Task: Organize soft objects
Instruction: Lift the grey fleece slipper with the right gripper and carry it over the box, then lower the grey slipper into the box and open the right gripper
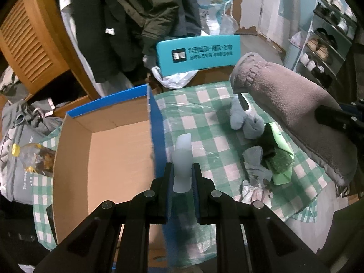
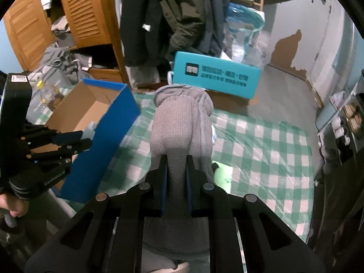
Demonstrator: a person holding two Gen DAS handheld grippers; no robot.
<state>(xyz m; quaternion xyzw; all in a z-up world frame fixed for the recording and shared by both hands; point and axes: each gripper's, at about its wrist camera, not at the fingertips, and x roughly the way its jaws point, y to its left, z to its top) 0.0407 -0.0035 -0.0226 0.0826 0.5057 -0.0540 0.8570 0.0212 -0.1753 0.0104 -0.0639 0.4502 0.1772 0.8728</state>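
- Your right gripper point(image 2: 176, 159) was clamped on the grey sock point(image 2: 179, 122); the open box point(image 2: 95, 104) lay at ten o'clock.
- Your left gripper point(image 1: 182, 168) pinched a pale soft piece point(image 1: 182, 159) (lift both clear of the rim).

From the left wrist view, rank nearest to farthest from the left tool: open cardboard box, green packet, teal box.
1. Open cardboard box, its blue wall right beside the left tool.
2. Green packet, to the right on the checked cloth.
3. Teal box, beyond the cloth's far edge.
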